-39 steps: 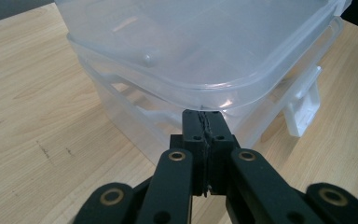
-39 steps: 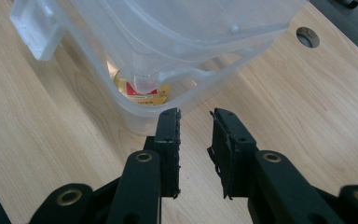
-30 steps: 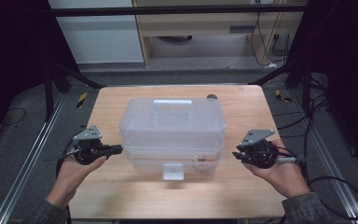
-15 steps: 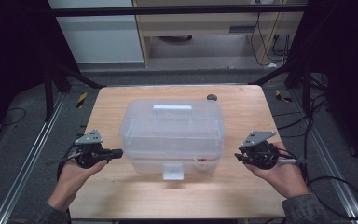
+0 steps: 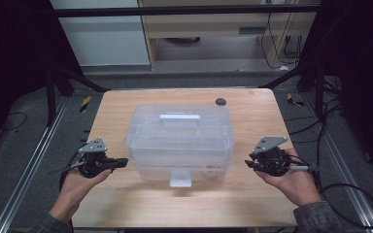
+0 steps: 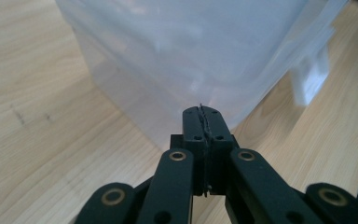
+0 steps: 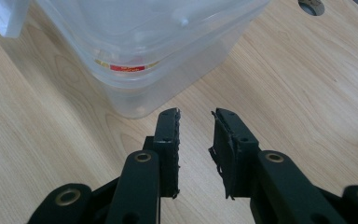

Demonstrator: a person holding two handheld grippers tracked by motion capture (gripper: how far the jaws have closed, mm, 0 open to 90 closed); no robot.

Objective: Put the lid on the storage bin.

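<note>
A: High view is showing the clear plastic box (image 5: pixel 179 143) sitting in the middle of the wooden tabletop (image 5: pixel 126 204), its lid on and a white latch (image 5: pixel 180 178) hanging at the near side. The left gripper (image 5: pixel 121 162) is hovering just beside the box's left wall, and the right gripper (image 5: pixel 248 164) is hovering near its right wall, each in a hand.

B: Left gripper view is giving what that one can't: the fingers (image 6: pixel 193 128) are pressing flat together with nothing between them, their tips pointing at a lower corner of the box (image 6: pixel 191 51). Whether they are touching it, I cannot tell.

A: Right gripper view is showing the fingers (image 7: pixel 168 135) standing a little apart, bare wood lying in the gap, just short of the box (image 7: pixel 140 42). A red label (image 7: pixel 127 68) is showing through the wall there.

B: And a small dark round spot (image 5: pixel 220 101) is lying on the tabletop's far edge, past the box.
</note>
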